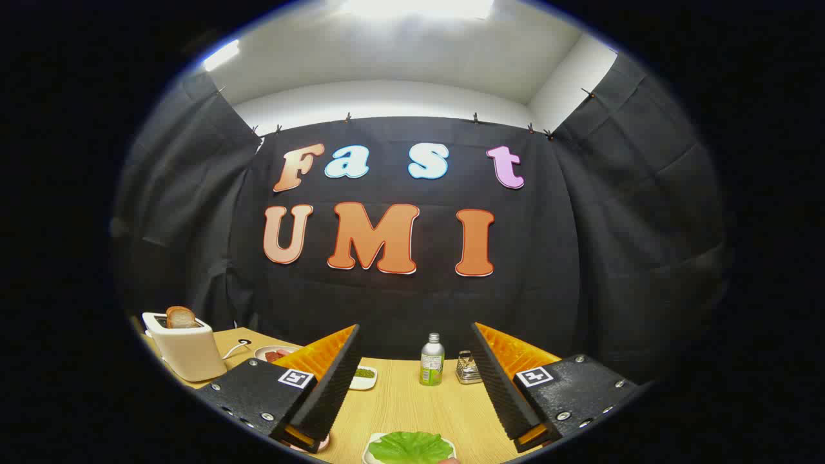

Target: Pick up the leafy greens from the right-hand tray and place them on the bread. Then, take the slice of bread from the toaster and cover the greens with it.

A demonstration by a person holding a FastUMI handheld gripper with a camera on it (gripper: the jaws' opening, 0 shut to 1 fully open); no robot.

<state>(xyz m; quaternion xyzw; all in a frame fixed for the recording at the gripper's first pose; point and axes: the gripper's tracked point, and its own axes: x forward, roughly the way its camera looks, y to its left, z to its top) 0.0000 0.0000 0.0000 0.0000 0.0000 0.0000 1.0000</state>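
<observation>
Nearest of all, low between the two fingers, the leafy greens (410,446) lie on a white tray (372,449) on the wooden counter (403,399), partly cut off below, with a small reddish thing touching the tray's near rim that I cannot identify. The gripper (416,348) hangs above them with its jaws spread wide, holding nothing and touching nothing; the greens sit below and between the fingers, apart from both. Under the left finger a pinkish rim (320,443) peeks out, perhaps a plate, too hidden to say. Farther on, a small white dish (364,377) with something green in it lies just beside the left finger, then a plate with reddish slices (276,354), a bottle (432,359) and a little metal holder (469,368) standing side by side near the counter's back edge. Off to the left stands the toaster (185,347) with a slice of bread (181,316) poking out of its slot. The bread meant to receive the greens I cannot pick out. The risks, as I judge them: the greens are thin and floppy, so jaws closing too high would shut on air, while too deep a reach could catch the tray's rim and drag or tip it; a partial pinch might also let leaves slip off on the way over.
</observation>
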